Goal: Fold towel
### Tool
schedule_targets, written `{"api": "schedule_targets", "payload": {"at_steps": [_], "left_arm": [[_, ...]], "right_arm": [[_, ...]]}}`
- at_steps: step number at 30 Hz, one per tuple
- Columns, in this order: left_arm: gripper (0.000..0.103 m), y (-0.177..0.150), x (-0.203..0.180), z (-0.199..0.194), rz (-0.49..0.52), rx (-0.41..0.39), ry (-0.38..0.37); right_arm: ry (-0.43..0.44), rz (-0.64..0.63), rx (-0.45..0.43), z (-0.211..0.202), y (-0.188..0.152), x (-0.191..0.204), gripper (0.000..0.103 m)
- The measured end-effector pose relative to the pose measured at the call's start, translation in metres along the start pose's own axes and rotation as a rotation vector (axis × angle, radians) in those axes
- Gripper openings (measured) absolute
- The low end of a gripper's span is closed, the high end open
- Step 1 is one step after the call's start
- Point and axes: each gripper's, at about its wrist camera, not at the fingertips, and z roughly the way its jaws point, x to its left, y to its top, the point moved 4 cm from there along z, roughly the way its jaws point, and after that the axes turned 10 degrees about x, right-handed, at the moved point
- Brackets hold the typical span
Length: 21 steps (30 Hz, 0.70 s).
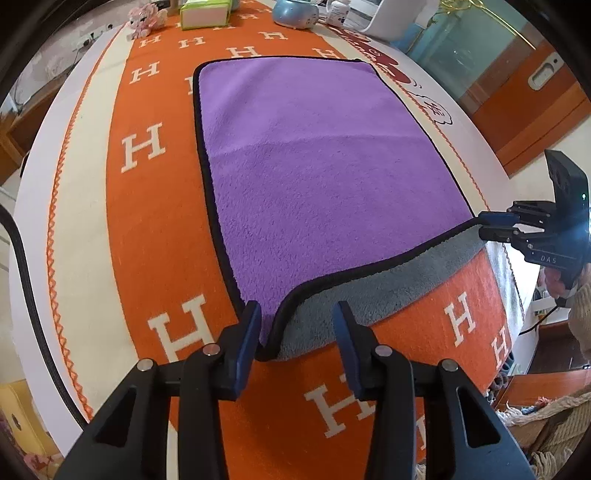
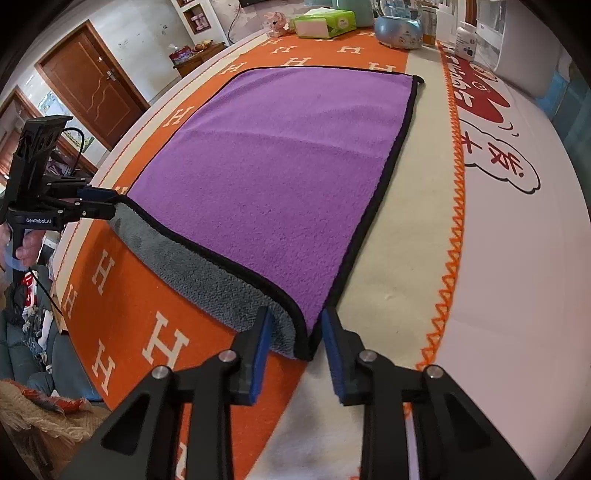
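Note:
A purple towel (image 1: 310, 155) with black trim and a grey underside lies flat on the orange H-patterned cloth; it also shows in the right wrist view (image 2: 266, 177). Its near edge is lifted, showing grey. My left gripper (image 1: 297, 325) has its jaws apart around the near left corner, the corner lying against the left pad. My right gripper (image 2: 295, 332) has its jaws apart around the near right corner. In the left wrist view the right gripper (image 1: 487, 225) looks closed on that corner. In the right wrist view the left gripper (image 2: 107, 203) looks closed on its corner.
At the far end of the table stand a green tissue pack (image 2: 325, 22), a pink toy (image 2: 275, 22), a blue round pot (image 2: 399, 31) and white containers (image 2: 467, 40). The table edge drops off on the near side, above a woven basket (image 1: 546, 421).

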Motion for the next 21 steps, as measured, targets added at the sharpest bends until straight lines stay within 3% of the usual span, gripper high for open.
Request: {"api": "schedule_targets", "payload": {"at_steps": [21], "left_arm": [[0.038, 0.0021, -0.0036, 0.0029, 0.060, 0.029, -0.002]], "right_arm": [[-0.013, -0.062, 0.004, -0.0015, 0.0009, 0.0045, 0.012]]}}
